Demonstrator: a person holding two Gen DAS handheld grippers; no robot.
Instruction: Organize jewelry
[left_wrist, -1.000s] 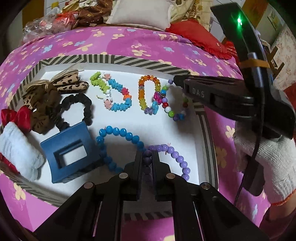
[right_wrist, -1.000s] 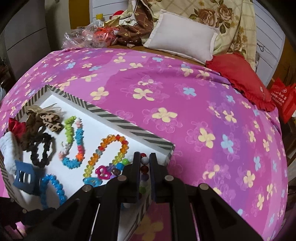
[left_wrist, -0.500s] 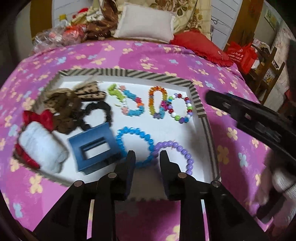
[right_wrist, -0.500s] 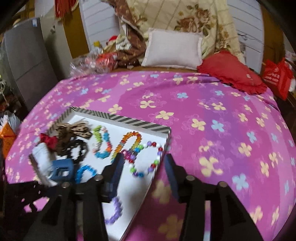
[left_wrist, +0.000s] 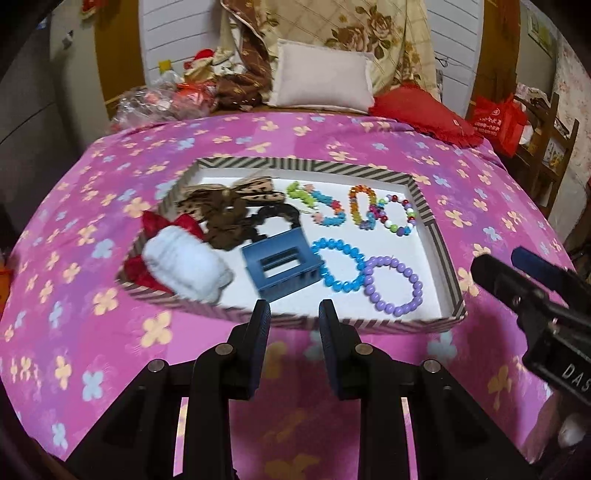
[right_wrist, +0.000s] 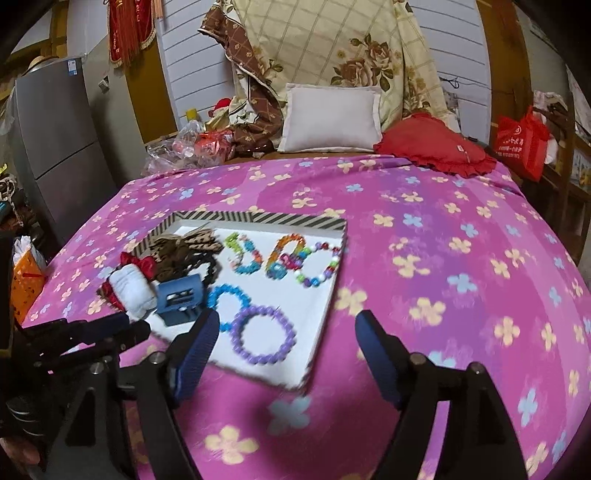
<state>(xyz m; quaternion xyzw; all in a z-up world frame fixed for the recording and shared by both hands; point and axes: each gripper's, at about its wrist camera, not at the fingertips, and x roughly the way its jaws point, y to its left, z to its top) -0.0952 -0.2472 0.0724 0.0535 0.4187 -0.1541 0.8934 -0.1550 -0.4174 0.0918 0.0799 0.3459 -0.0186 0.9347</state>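
A striped-rimmed tray (left_wrist: 303, 164) (right_wrist: 258, 218) lies on the pink flowered bedspread (left_wrist: 332, 140). On its white floor lie a purple bead bracelet (left_wrist: 419, 286) (right_wrist: 263, 360), a blue bead bracelet (left_wrist: 336, 242), a blue hair claw (left_wrist: 288, 282), three colourful bracelets at the back, one with mixed beads (left_wrist: 410, 214), and hair ties at the left, one a white fluffy one (left_wrist: 184, 266). My left gripper (left_wrist: 293, 308) hangs open before the tray's near rim, holding nothing. My right gripper (right_wrist: 287, 315) hovers over the near right corner. Its jaws are opening, with nothing between them.
A white pillow (left_wrist: 321, 83), a red cushion (left_wrist: 421, 114) and crinkled plastic bags (left_wrist: 162, 99) sit at the bed's far end. A red bag (left_wrist: 498, 122) hangs at the right. A grey fridge (right_wrist: 55, 147) stands at the left. Bare bedspread surrounds the tray.
The left gripper let go of the purple bracelet, the right let go of the mixed-bead bracelet. Both opened and drew back and up from the tray, and the right one widened further.
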